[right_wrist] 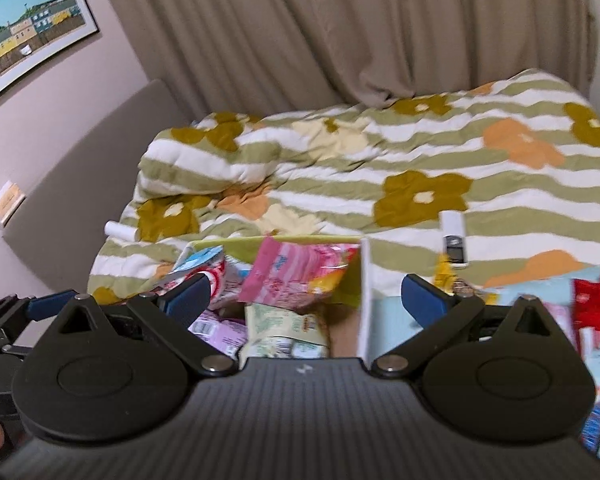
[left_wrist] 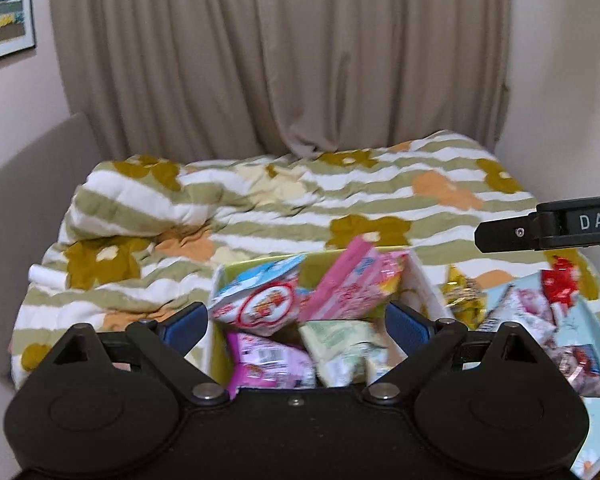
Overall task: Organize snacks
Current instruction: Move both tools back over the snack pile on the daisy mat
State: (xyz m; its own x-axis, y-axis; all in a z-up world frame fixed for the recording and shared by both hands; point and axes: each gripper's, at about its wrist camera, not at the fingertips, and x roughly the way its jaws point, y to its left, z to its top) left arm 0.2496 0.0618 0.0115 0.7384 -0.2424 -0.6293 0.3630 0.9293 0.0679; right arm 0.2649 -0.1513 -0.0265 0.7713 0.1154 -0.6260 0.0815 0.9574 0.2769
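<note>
Hovering wide and empty, left gripper (left_wrist: pixel 296 322) and right gripper (right_wrist: pixel 306 298) could topple the leaning pink snack packet (left_wrist: pixel 346 284) from the overfilled green cardboard box (left_wrist: pixel 422 284).

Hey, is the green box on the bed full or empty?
Full, or close to it. The green box is crowded with snack packets, and a pink packet sticks up past its rim.

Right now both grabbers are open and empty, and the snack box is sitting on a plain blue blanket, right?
Not quite. The blanket under the snack box is green-and-white striped with flowers, as the right wrist view shows. The left gripper and right gripper are open and empty.
</note>
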